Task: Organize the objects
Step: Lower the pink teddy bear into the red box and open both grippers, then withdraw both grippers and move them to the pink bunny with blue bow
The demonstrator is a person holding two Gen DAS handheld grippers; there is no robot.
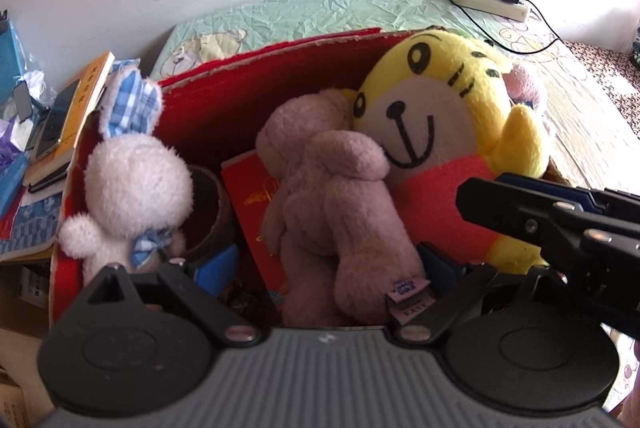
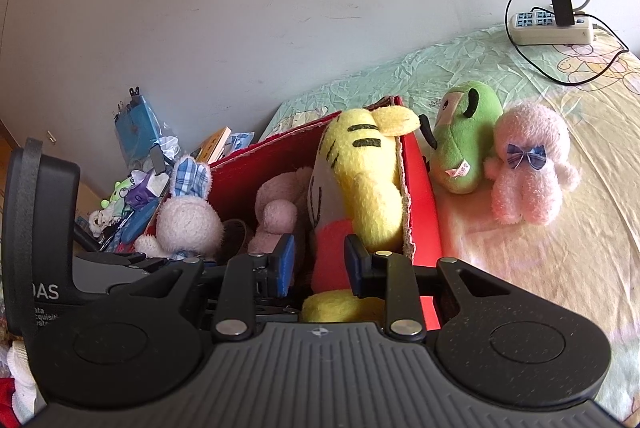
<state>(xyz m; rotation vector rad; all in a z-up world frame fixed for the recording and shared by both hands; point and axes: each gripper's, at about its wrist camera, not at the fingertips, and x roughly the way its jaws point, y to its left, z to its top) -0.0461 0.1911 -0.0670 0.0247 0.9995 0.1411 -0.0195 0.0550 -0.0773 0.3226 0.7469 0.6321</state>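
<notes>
The left wrist camera looks steeply down, close, into the red box (image 1: 260, 83). The right wrist camera looks shallower across its right edge and the bed (image 2: 560, 248). Both share the yellow plush (image 1: 448, 131).

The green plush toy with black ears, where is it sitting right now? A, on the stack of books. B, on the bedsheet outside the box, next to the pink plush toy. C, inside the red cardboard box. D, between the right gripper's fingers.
B: the green plush toy with black ears sits on the bedsheet outside the red cardboard box, beside the pink plush toy.
</notes>
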